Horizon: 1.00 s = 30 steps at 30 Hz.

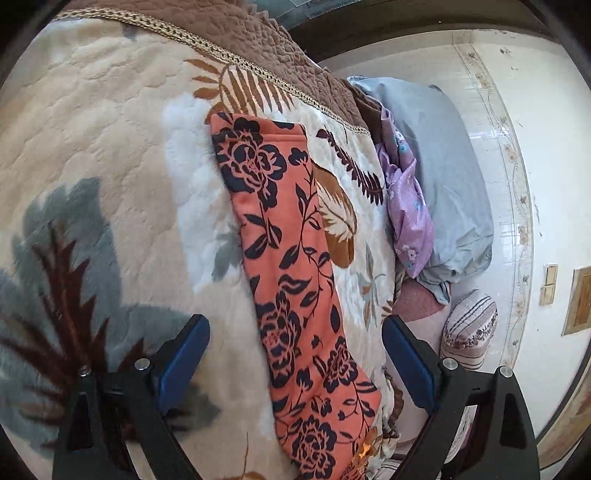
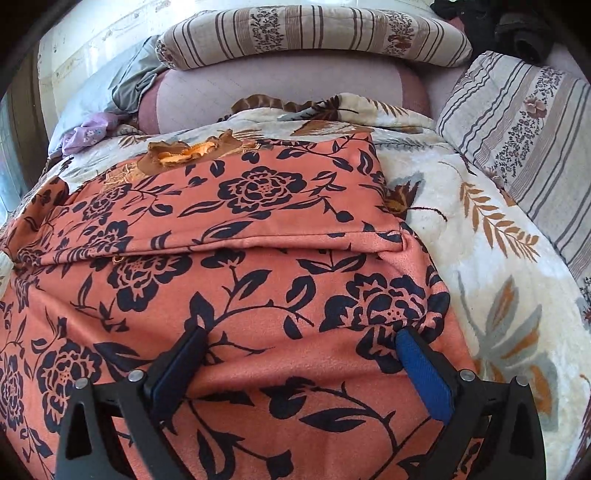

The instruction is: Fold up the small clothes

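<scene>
Garment (image 1: 291,266), orange floral, lies on the bed's blanket (image 1: 92,147): ahead of my left tongs (image 1: 295,365), which gape empty, and right beneath my right tongs (image 2: 301,360), wide open too, gripping nothing. I judge it light, limp, slightly slippery; I'd pinch the hem fold (image 2: 258,245).

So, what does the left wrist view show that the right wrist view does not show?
Only the left wrist view: the brown quilted border of the blanket, the tiled wall, and the open left gripper.

Only the right wrist view: the garment's folded edge, a dark pile, and the open right gripper.

Both: the orange floral garment, the leaf-print blanket, the purple cloth, a striped pillow.
</scene>
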Each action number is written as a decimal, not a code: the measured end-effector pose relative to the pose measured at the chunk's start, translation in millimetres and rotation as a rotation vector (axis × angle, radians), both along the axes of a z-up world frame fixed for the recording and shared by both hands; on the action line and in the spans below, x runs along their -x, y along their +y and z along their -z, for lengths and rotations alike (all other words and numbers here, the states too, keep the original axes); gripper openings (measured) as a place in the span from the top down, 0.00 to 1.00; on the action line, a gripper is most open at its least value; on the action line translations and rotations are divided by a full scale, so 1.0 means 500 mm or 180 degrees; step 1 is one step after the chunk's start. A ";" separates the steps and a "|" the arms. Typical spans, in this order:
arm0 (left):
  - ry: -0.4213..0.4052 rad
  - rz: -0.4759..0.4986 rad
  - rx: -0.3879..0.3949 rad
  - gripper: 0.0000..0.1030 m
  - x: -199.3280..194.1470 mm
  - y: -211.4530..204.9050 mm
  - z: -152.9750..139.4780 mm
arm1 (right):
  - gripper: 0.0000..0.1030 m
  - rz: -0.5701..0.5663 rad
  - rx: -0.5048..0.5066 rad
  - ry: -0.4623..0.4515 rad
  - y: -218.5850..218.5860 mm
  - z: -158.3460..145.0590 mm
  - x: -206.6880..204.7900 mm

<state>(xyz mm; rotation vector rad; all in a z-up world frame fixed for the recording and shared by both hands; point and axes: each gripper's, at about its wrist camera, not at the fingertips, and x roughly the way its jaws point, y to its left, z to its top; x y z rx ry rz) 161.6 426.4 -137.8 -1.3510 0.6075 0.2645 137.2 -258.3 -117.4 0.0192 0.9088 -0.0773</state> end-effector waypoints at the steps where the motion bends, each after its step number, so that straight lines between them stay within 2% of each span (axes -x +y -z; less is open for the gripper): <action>1: 0.0015 -0.0021 -0.0024 0.09 -0.012 0.010 0.006 | 0.00 0.0001 0.0002 0.0000 0.000 0.001 -0.001; 6: 0.0087 -0.0124 -0.0194 0.09 -0.059 0.045 0.009 | 0.00 0.0005 0.0025 -0.0007 0.001 0.003 -0.003; 7: 0.0133 -0.0147 -0.0218 0.14 -0.064 0.051 0.010 | 0.00 0.0004 0.0032 -0.0010 0.002 0.003 -0.003; 9: 0.0317 -0.0107 -0.0356 0.39 -0.080 0.058 0.011 | 0.00 0.0005 0.0035 -0.0014 0.002 0.003 -0.004; 10: 0.0469 -0.0012 -0.0477 0.74 -0.093 0.061 0.014 | 0.00 0.0005 0.0032 -0.0016 0.002 0.004 -0.004; 11: 0.0676 0.0081 -0.0581 0.95 -0.106 0.065 0.022 | 0.00 0.0006 0.0027 -0.0018 0.001 0.004 -0.004; 13: 0.0704 0.0169 -0.0682 0.95 -0.112 0.069 0.022 | 0.00 0.0005 0.0018 -0.0021 0.001 0.005 -0.003; 14: 0.0786 0.0205 -0.0878 0.95 -0.114 0.057 0.002 | 0.00 0.0006 0.0015 -0.0021 0.001 0.005 -0.003; 15: 0.0846 0.0263 -0.1233 0.96 -0.117 0.031 -0.033 | 0.00 0.0006 0.0012 -0.0023 0.000 0.004 -0.003; 16: 0.0796 0.0342 -0.1618 0.96 -0.119 -0.006 -0.075 | 0.00 0.0006 0.0011 -0.0025 0.000 0.004 -0.003; 18: 0.0494 0.0560 -0.2253 0.96 -0.112 -0.107 -0.173 | 0.00 0.0011 0.0010 -0.0030 0.000 0.004 -0.003; 22: -0.0471 0.1096 -0.3138 0.96 -0.065 -0.384 -0.363 | 0.00 0.0011 0.0011 -0.0028 0.000 0.004 -0.002; 25: -0.1066 0.1576 -0.3411 0.95 -0.039 -0.596 -0.444 | 0.00 0.0013 0.0006 -0.0027 0.000 0.004 -0.002; 27: -0.1211 0.2091 -0.3463 0.93 -0.042 -0.736 -0.451 | 0.00 0.0014 -0.0008 -0.0025 -0.001 0.003 -0.002; 28: -0.1229 0.2350 -0.3470 0.83 -0.049 -0.799 -0.436 | 0.00 0.0013 -0.0018 -0.0023 -0.002 0.003 -0.002; 29: -0.1192 0.2579 -0.3476 0.51 -0.055 -0.855 -0.410 | 0.01 0.0014 -0.0025 -0.0020 -0.002 0.002 -0.002; 30: -0.1085 0.2796 -0.3455 0.35 -0.062 -0.899 -0.374 | 0.00 0.0014 -0.0033 -0.0018 -0.002 0.002 -0.002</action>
